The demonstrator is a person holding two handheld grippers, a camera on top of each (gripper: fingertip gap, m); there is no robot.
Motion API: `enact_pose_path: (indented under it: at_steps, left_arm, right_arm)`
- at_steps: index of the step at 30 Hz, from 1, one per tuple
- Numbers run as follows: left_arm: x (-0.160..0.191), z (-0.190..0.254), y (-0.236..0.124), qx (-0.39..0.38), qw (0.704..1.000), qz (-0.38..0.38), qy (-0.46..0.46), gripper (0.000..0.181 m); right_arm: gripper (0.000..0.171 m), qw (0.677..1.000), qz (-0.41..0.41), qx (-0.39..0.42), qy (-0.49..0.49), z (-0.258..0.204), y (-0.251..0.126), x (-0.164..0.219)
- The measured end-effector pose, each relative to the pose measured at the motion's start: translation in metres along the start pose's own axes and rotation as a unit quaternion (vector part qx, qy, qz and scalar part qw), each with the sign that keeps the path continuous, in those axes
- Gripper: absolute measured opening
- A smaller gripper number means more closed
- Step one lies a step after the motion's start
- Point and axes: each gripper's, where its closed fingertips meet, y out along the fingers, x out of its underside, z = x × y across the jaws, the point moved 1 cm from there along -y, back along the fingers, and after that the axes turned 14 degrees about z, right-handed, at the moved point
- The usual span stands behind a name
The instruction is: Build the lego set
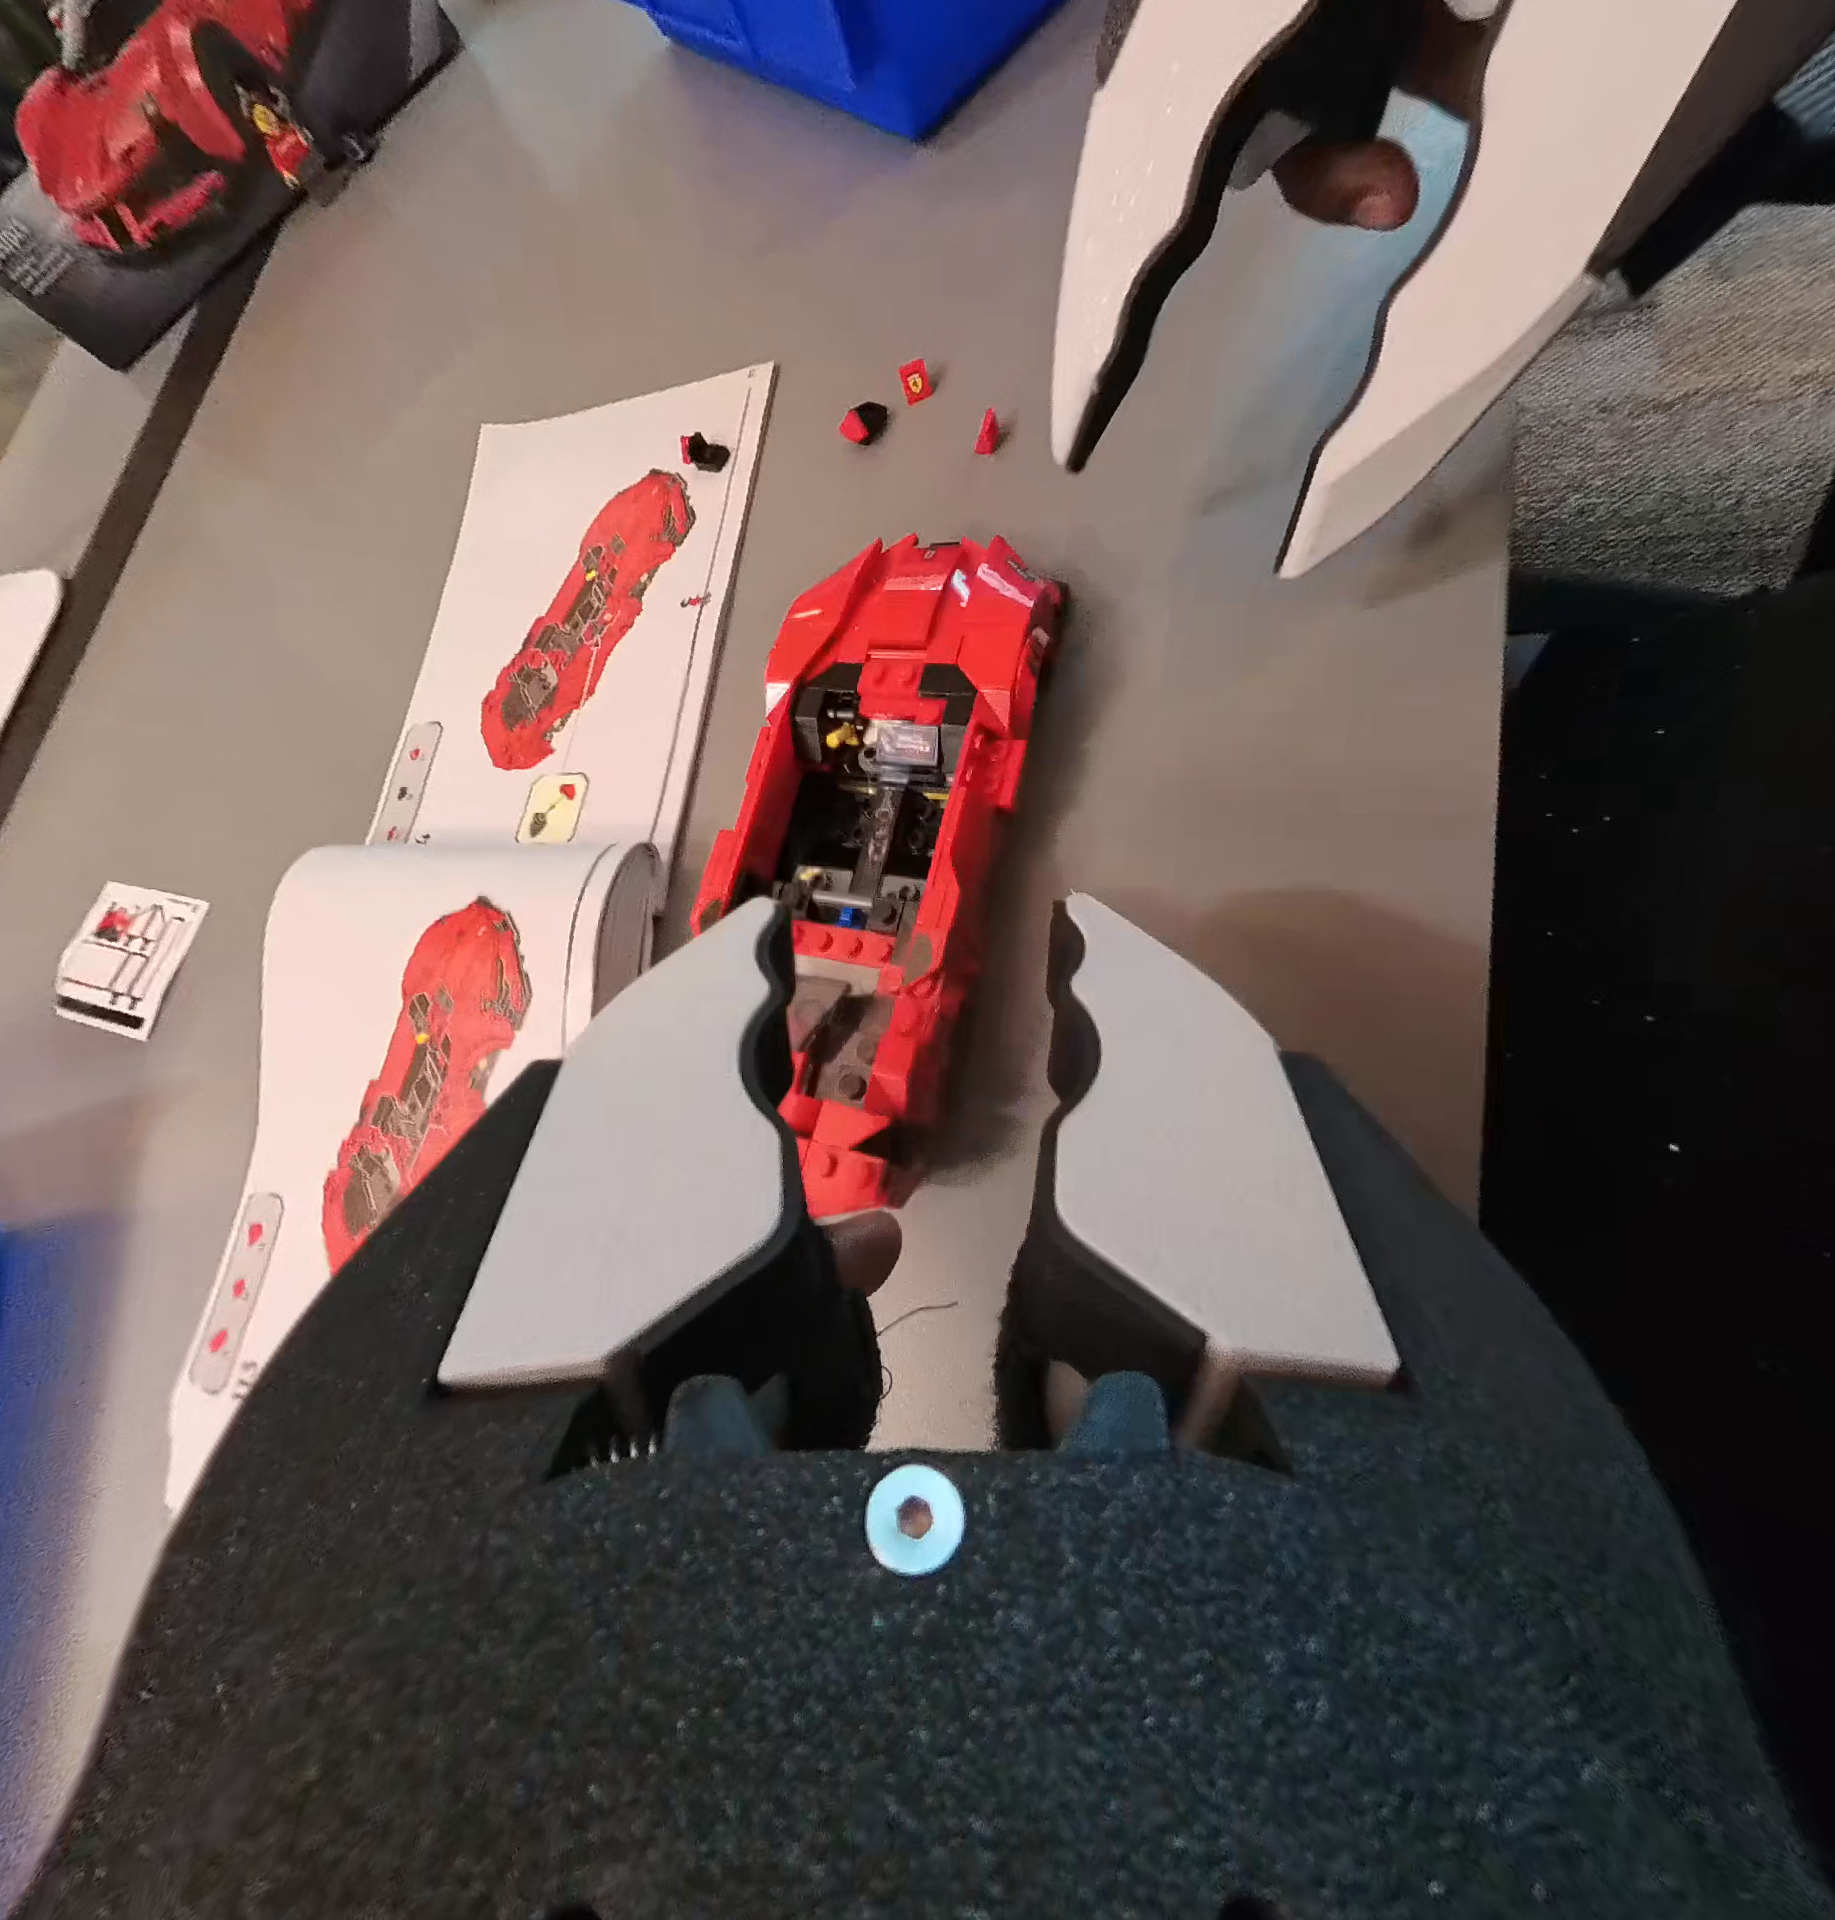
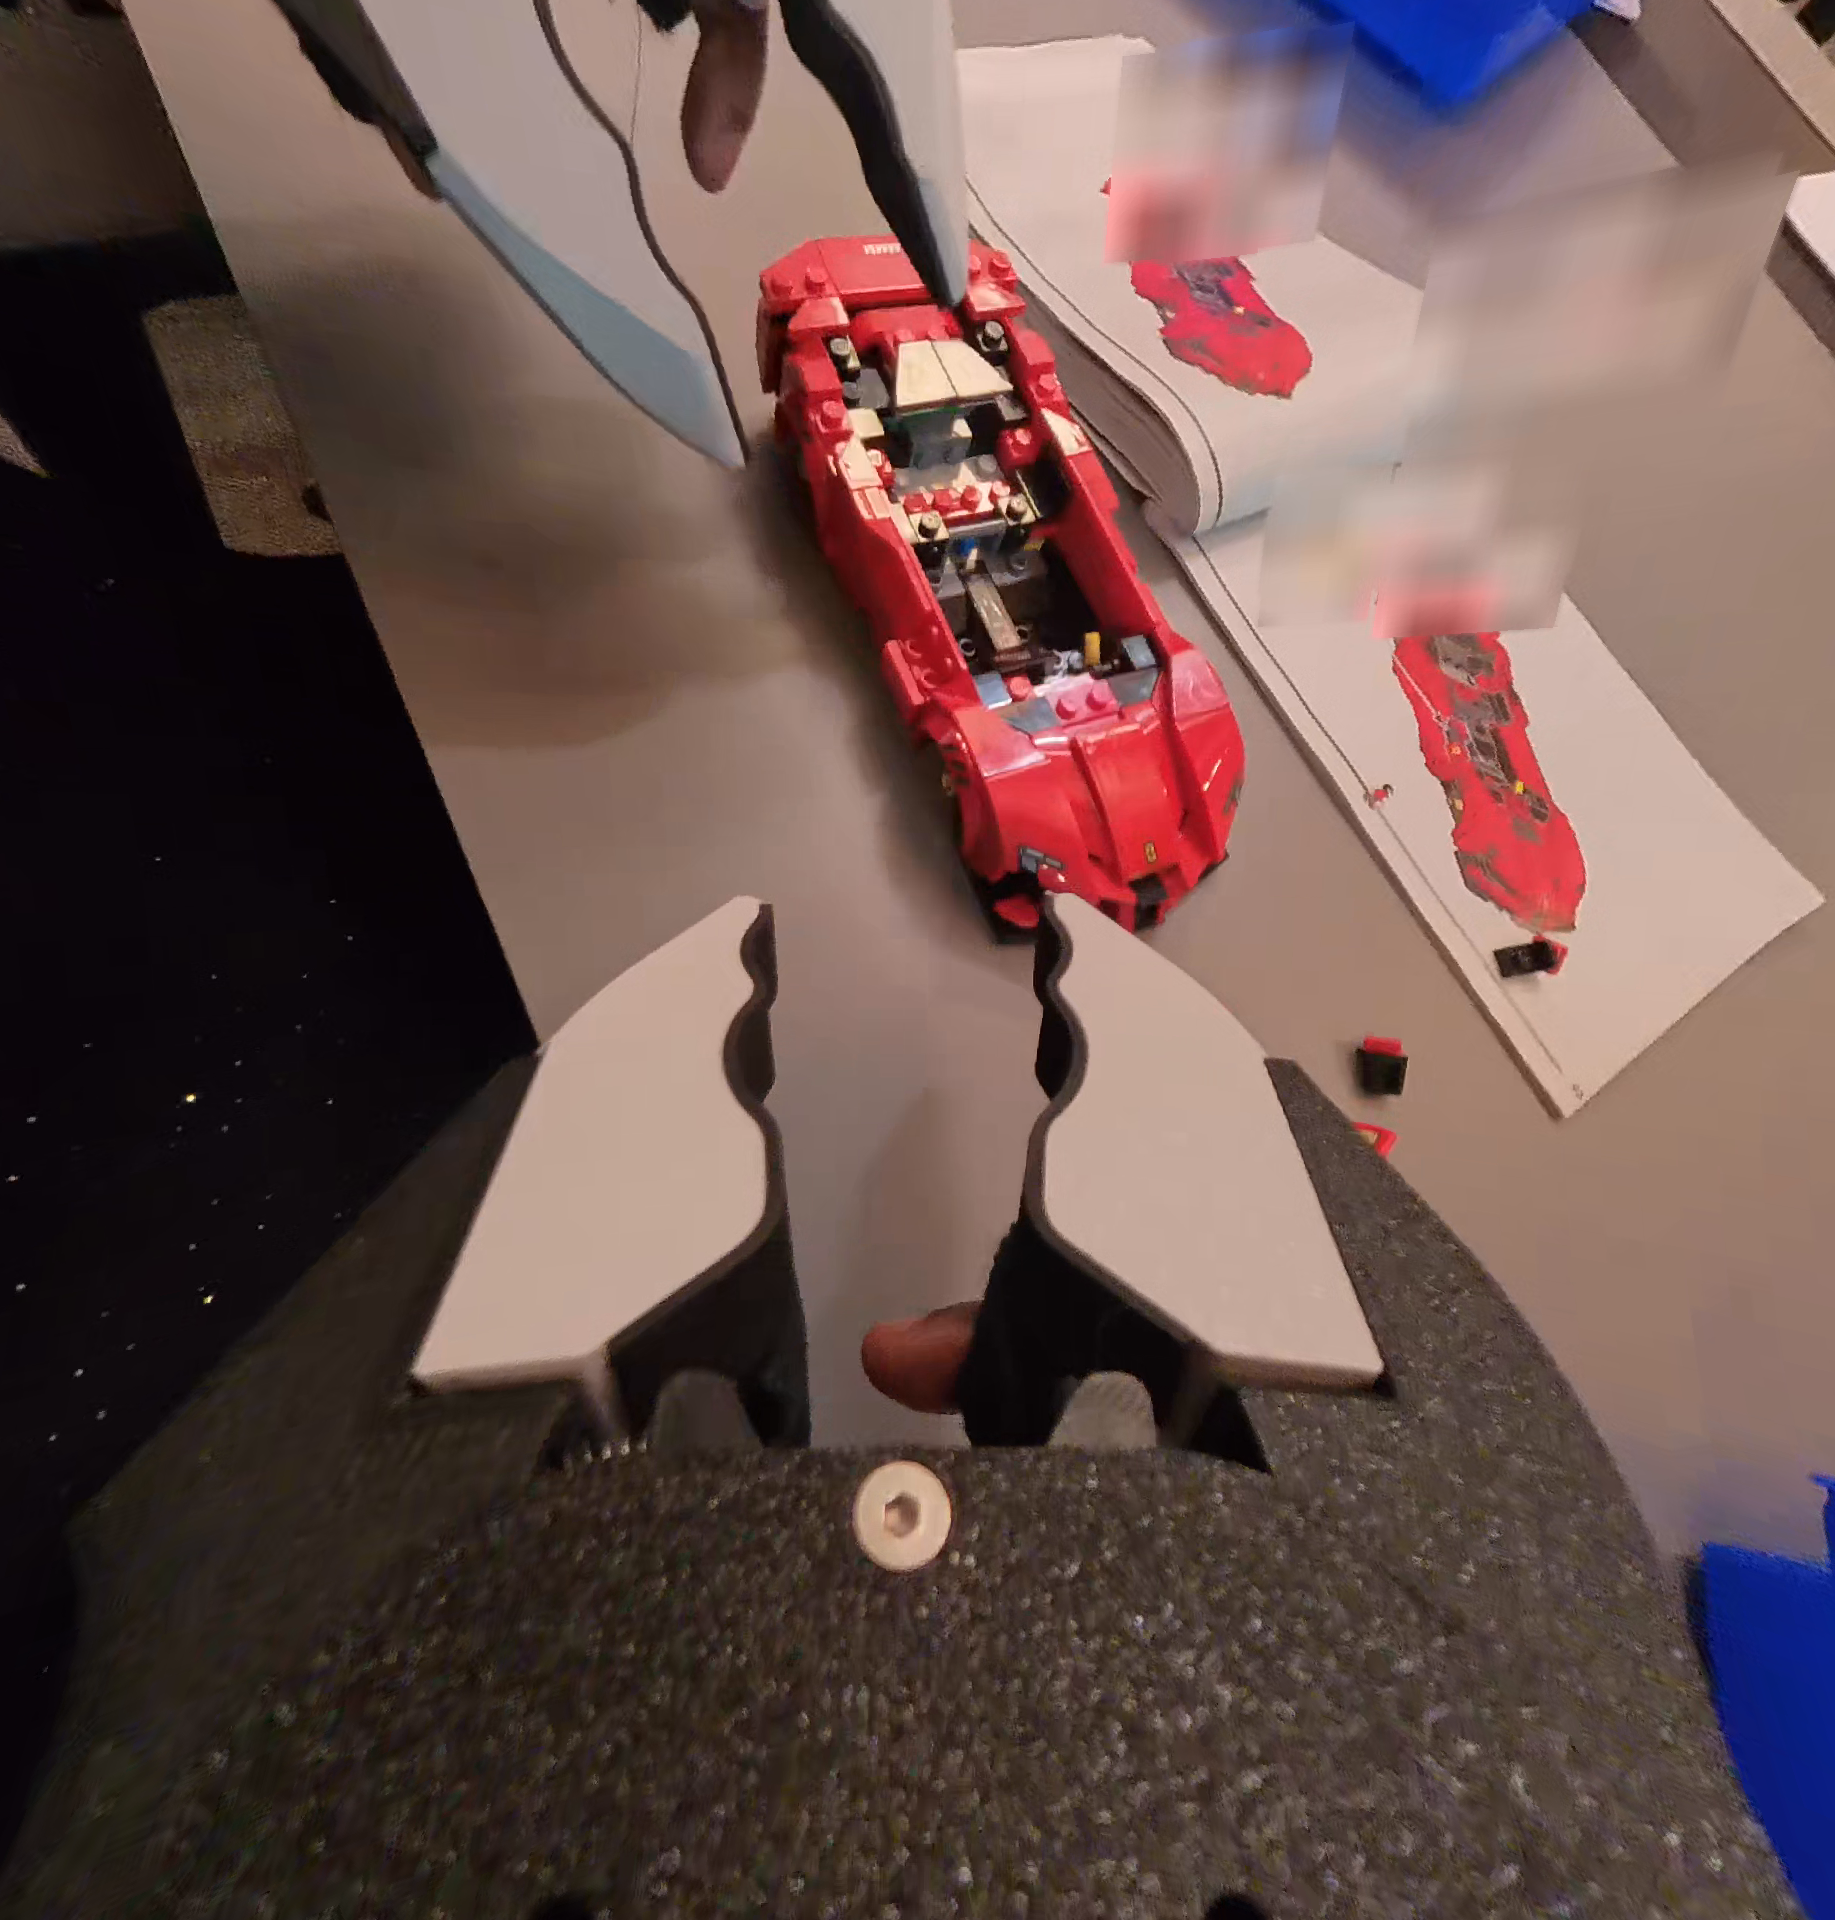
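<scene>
A partly built red lego car (image 1: 892, 727) lies on the grey table (image 1: 1256, 831), its cabin open and showing black and grey parts. My left gripper (image 1: 923, 914) is open, with its fingers on either side of the car's rear end. In the right wrist view one left fingertip (image 2: 949, 281) rests at the car's rear (image 2: 996, 582) and the other stands on the table beside it. My right gripper (image 2: 902, 914) is open and empty, just in front of the car's nose. It also shows in the left wrist view (image 1: 1183, 509). Three small red pieces (image 1: 915, 381) lie beyond the nose.
An open instruction booklet (image 1: 601, 623) lies left of the car, with a small black piece (image 1: 705, 452) on its page. A sticker sheet (image 1: 128, 956), the set's box (image 1: 165, 135) and a blue bin (image 1: 871, 52) are farther off. The table edge (image 1: 1500, 935) runs close to the car's right, with dark floor beyond. About 10 cm separates my left fingertips from my right. About 15 cm separates my right fingertips from the small black piece (image 1: 705, 452). It turns up in the right wrist view (image 2: 1518, 971) as well.
</scene>
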Motion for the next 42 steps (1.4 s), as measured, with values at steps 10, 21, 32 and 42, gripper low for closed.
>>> enact_pose_path:
  at_steps: [10, 21, 32, 42]
  left_arm:
    - [0.001, 0.009, 0.008, 0.010, 1.000, -0.002, 0.001, 0.045]
    - [0.005, 0.004, 0.021, 0.020, 0.999, -0.027, 0.005, 0.024]
    - [0.017, 0.008, 0.034, 0.039, 0.994, -0.094, -0.027, 0.013]
    - [-0.007, 0.016, 0.048, 0.034, 0.992, -0.069, -0.097, 0.019]
  right_arm:
    - [0.044, 1.000, 0.011, 0.007, 0.022, -0.001, -0.001, -0.001]
    - [0.027, 0.997, -0.030, 0.053, 0.039, 0.015, -0.016, 0.023]
    - [0.023, 0.982, -0.079, 0.135, 0.108, 0.071, -0.041, 0.057]
    - [0.017, 0.985, -0.088, 0.121, 0.089, 0.105, -0.013, 0.050]
